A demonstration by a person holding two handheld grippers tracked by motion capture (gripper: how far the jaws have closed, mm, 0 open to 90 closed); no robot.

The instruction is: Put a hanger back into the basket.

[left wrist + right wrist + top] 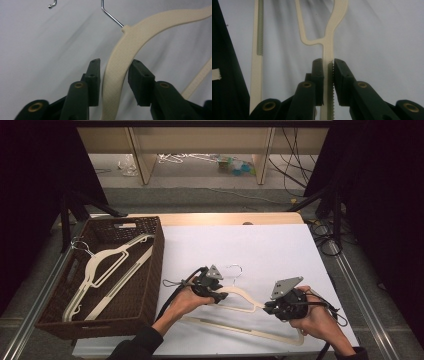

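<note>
Left gripper (113, 72): fingers (93, 80) apart, straddling the left shoulder of the cream plastic clothes hanger with chrome wire hook (130, 45); a sliver of gap shows at each pad, so no firm grip yet. Right gripper (328, 75): fingers (318, 80) clamped on the same hanger's right arm, just below its notch.

Step in hand, as judged: securing a 2-point hold on the hanger, which lies flat on the white tabletop (270, 245). Next move calls for seating the left pads on the shoulder, then a level lift with both hands towards the dark brown woven basket (150, 285) at left, where 1 matching cream hanger (100, 267) already lies.

Pose: in the high view, the left hand (185, 302) reaches in palm-up from below, the right hand (312, 317) grips from the side, the fingers of both pointing inward.
</note>
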